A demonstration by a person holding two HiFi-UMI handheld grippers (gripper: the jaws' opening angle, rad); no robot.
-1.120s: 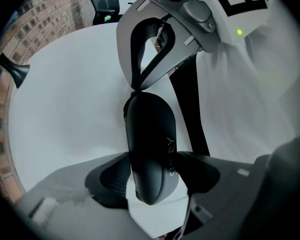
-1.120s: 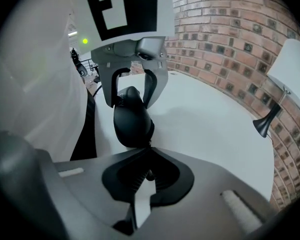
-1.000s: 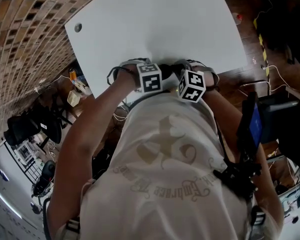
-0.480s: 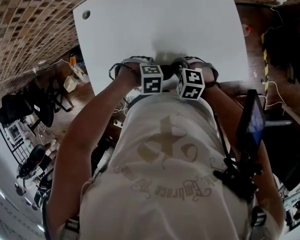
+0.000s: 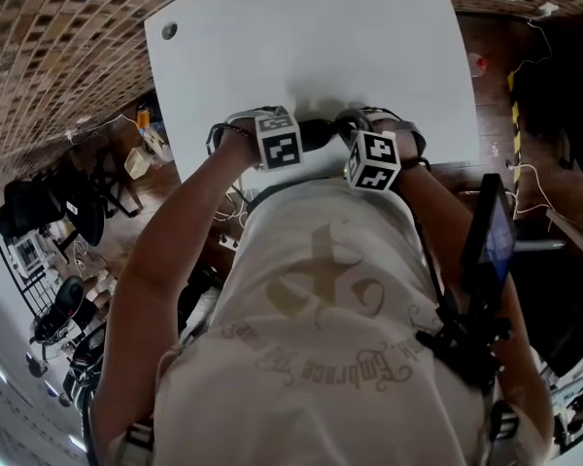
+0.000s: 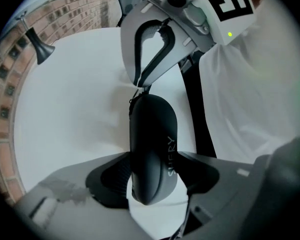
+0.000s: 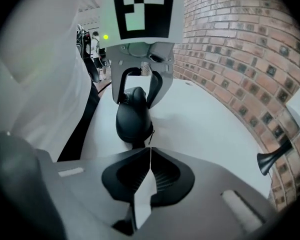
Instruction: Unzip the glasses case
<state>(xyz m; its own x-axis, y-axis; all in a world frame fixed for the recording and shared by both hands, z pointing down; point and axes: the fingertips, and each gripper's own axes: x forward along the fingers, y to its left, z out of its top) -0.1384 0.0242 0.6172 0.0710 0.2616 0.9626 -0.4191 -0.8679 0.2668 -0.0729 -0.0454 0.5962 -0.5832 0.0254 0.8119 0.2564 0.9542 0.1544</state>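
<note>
A smooth white table (image 5: 321,47) stood by a brick wall (image 7: 230,49). At the table's near edge lay the glasses case (image 6: 152,134), a rounded matte-black shell, clamped by the left gripper (image 6: 152,176). The right gripper (image 7: 149,151) had its jaws pressed together at the case's tip, perhaps pinching the zip pull.

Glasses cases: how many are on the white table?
1. The black glasses case sits on the table near the person, clamped by the left gripper. No other shows.

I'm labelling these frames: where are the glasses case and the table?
glasses case (image 6: 152,144): left gripper view, middle of its black shell.
table (image 5: 321,47): head view, bare white top.
</note>
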